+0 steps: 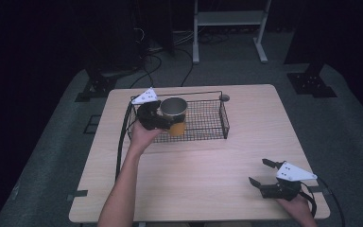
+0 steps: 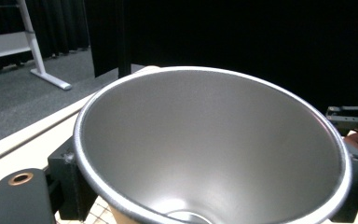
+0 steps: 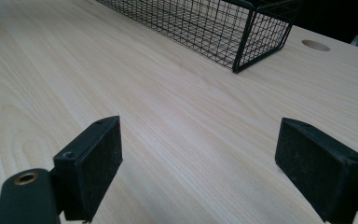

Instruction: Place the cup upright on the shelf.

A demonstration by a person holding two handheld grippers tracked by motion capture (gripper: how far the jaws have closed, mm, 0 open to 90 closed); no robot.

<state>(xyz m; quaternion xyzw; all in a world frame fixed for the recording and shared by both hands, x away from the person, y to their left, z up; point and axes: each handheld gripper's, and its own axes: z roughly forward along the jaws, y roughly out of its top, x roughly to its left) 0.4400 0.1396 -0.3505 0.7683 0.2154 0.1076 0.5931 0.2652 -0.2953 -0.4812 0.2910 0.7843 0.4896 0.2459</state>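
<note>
Fingers of the left gripper (image 1: 163, 119) clamp a steel cup (image 1: 173, 108) over the wire basket (image 1: 208, 124); right gripper (image 1: 263, 172) fingers spread wide above the worktop (image 1: 194, 179).

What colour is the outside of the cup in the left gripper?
Orange outside, on the cup, best in the high view; its inside is silver metal.

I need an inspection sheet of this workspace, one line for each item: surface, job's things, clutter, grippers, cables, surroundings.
Surface: light wooden table, round hole near the far edge.
Job's things: metal cup with orange base, over the black wire basket.
Clutter: nothing seen.
Grippers: left gripper shut on the cup at the basket's left end; right gripper open, empty, near the table's right front corner.
Cables: black cable trailing from the left gripper; more on the floor.
Surroundings: grey carpet, white frame, dark curtains.
</note>
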